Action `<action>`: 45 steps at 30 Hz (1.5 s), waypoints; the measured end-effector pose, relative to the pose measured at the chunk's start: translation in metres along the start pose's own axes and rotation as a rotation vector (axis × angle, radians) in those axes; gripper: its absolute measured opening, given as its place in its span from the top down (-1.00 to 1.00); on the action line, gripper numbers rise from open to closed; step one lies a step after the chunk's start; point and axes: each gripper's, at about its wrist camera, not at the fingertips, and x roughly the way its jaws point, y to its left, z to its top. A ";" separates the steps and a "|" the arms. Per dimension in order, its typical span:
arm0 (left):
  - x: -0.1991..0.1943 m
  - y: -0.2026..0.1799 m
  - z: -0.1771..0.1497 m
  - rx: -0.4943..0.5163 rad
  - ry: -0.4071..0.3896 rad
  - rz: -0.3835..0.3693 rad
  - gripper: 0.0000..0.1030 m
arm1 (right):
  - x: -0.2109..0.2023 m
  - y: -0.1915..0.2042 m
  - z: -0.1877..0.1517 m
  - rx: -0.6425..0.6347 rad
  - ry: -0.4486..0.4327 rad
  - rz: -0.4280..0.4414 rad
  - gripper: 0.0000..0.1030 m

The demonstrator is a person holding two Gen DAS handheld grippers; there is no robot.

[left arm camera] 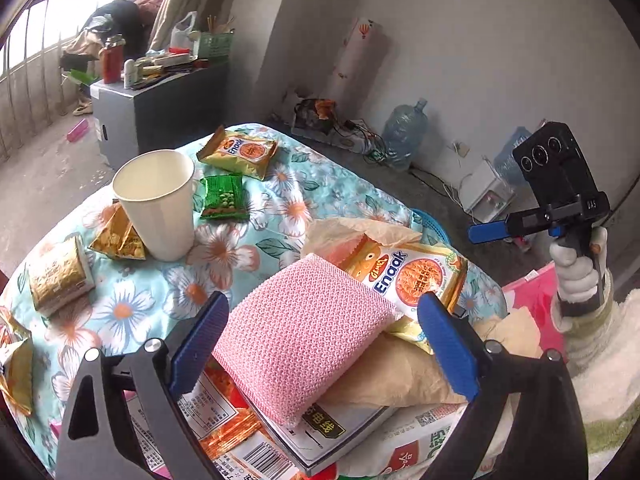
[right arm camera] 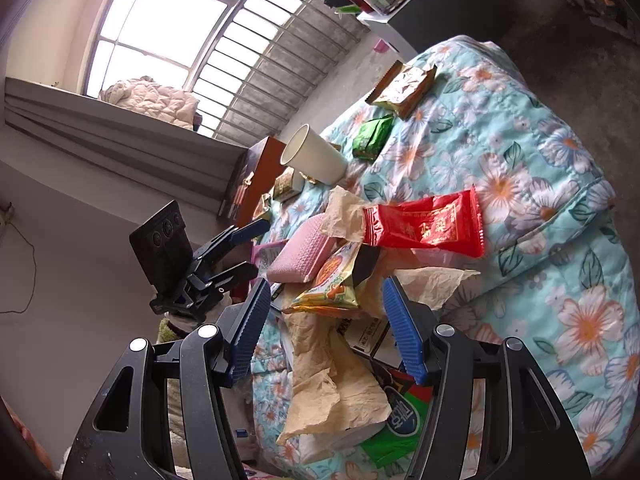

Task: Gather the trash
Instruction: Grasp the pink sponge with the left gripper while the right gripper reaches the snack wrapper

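A pile of trash lies on the flowered cloth. On top of it are a pink sponge, an Enaak noodle packet and crumpled brown paper. My left gripper is open wide, and the sponge lies between its fingers without being clamped. The right wrist view shows the same sponge, the packet, the brown paper and a red wrapper. My right gripper hangs open over the paper and packet, gripping nothing. It also shows as the right gripper in a white-gloved hand.
A white paper cup stands upright on the cloth. Near it are a green packet, a second Enaak packet and gold wrappers. A grey cabinet, a water bottle and a blue basket stand beyond the cloth.
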 end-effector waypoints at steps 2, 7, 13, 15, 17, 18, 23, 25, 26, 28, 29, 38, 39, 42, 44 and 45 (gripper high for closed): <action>0.010 0.011 0.011 0.008 0.057 -0.070 -0.81 | 0.002 -0.002 0.000 -0.003 0.006 0.007 -0.12; 0.032 0.041 0.031 -0.041 0.129 -0.217 -0.82 | 0.009 -0.008 0.005 0.004 0.027 0.023 -0.13; 0.063 0.057 0.028 -0.067 0.266 -0.248 -0.82 | 0.013 -0.013 0.011 0.010 0.046 0.046 -0.13; 0.064 0.051 0.022 -0.028 0.289 -0.281 -0.82 | 0.014 -0.016 0.012 0.012 0.053 0.053 -0.13; 0.062 0.044 0.018 0.002 0.301 -0.296 -0.82 | 0.015 -0.017 0.013 0.013 0.066 0.061 -0.13; 0.060 0.042 0.016 0.014 0.298 -0.288 -0.83 | 0.016 -0.018 0.013 0.013 0.074 0.066 -0.13; 0.045 0.038 0.011 0.019 0.272 -0.262 -0.83 | 0.021 -0.019 0.012 0.018 0.102 0.095 -0.13; 0.036 0.035 0.010 0.027 0.261 -0.258 -0.83 | 0.021 -0.018 0.011 0.019 0.107 0.105 -0.13; 0.032 0.033 0.009 0.025 0.255 -0.265 -0.83 | 0.021 -0.017 0.011 0.019 0.107 0.112 -0.13; 0.028 0.028 0.005 0.030 0.264 -0.268 -0.83 | 0.021 -0.015 0.011 0.022 0.109 0.119 -0.13; 0.028 0.023 0.003 0.044 0.273 -0.251 -0.83 | 0.021 -0.014 0.010 0.022 0.109 0.119 -0.13; 0.025 -0.013 -0.013 0.152 0.257 -0.046 -0.83 | 0.022 -0.013 0.007 0.040 0.098 0.071 -0.11; 0.025 -0.017 -0.015 0.167 0.256 -0.029 -0.81 | 0.018 -0.013 0.006 0.043 0.089 0.076 -0.11; 0.024 -0.026 -0.020 0.203 0.249 0.030 -0.61 | 0.001 -0.009 0.003 0.036 0.038 0.087 -0.11; 0.022 -0.029 -0.022 0.210 0.239 0.055 -0.57 | -0.011 -0.006 0.001 0.038 0.007 0.108 -0.11; 0.020 -0.030 -0.023 0.208 0.229 0.057 -0.56 | -0.016 -0.006 -0.002 0.041 -0.006 0.113 -0.11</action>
